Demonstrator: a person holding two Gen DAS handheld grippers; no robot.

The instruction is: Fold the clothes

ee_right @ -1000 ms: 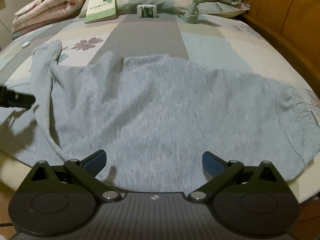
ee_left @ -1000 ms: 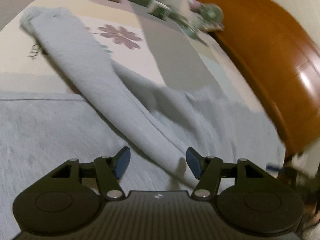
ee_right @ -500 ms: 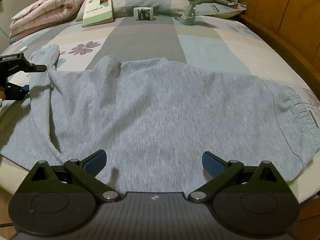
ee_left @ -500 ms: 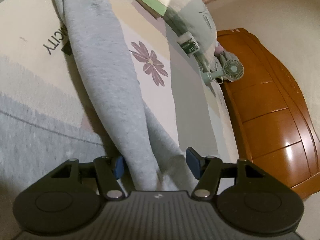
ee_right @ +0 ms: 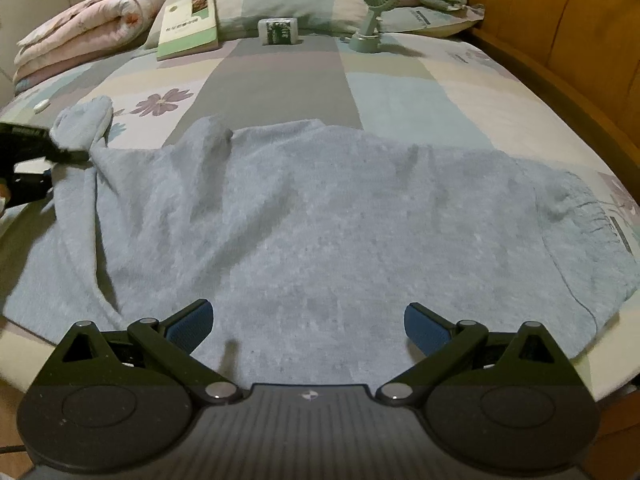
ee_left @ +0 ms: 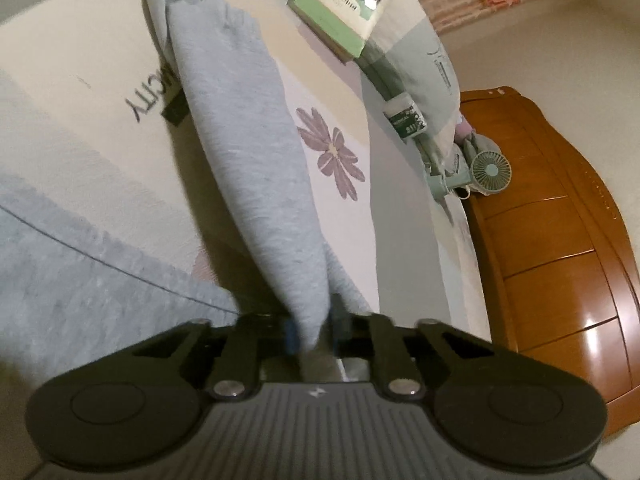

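Left wrist view shows the left gripper (ee_left: 314, 330), whose jaws have just been closing, pinched on the sleeve (ee_left: 248, 152) of a pale grey fleece sweatshirt (ee_right: 320, 216), which runs off toward 11 o'clock. Spread flat across the patchwork bedsheet (ee_right: 400, 92), the sweatshirt fills the right wrist view, and over its hem the right gripper (ee_right: 308, 324) gapes wide, holding nothing

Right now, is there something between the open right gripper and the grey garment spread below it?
Nothing visible. The right gripper is open over the flat grey garment, with only bare cloth ahead of it. The book, small box and fan stand far off by the pillows. The left gripper has just closed on the sleeve.
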